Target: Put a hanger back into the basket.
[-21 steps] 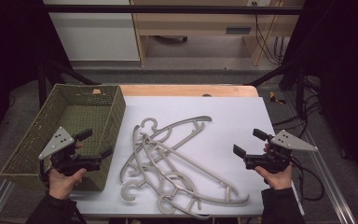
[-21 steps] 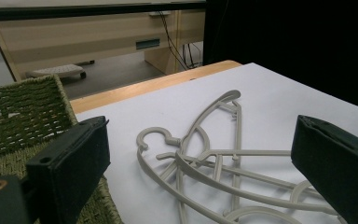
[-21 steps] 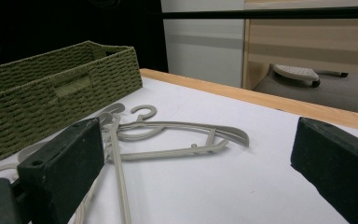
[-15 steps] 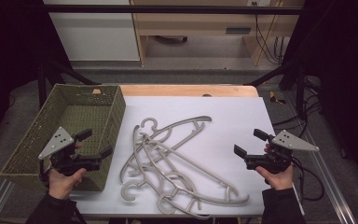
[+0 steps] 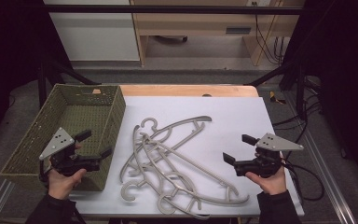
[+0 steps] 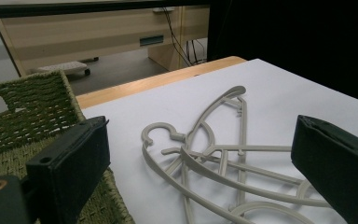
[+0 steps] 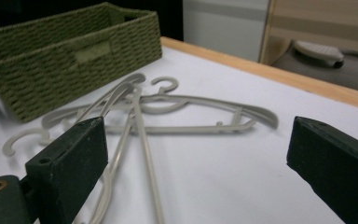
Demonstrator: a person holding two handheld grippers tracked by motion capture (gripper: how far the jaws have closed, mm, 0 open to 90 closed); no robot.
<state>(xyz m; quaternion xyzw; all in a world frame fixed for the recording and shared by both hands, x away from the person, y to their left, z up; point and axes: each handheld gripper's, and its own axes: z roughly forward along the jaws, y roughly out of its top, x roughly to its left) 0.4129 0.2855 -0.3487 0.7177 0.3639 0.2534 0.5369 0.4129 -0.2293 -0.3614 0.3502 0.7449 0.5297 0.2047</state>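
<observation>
Centrally, a loose pile of grey hangers [image 5: 175, 165] lies on the white sheet [image 5: 233, 116] covering the table, their hooks and arms crossing one another, the heap running from mid-table toward the near edge. At the left, a green woven basket [image 5: 32, 144] sits touching the sheet's left edge. The left gripper [image 5: 95, 144] is held over the basket's near right corner, jaws wide apart with nothing between them, pointed right toward the hangers. The right gripper [image 5: 237, 148] hovers over the sheet just right of the pile, jaws likewise spread and empty, pointed left. Neither touches a hanger. Beyond the far edge of the sheet a strip of wooden tabletop [image 5: 186, 90] shows.
</observation>
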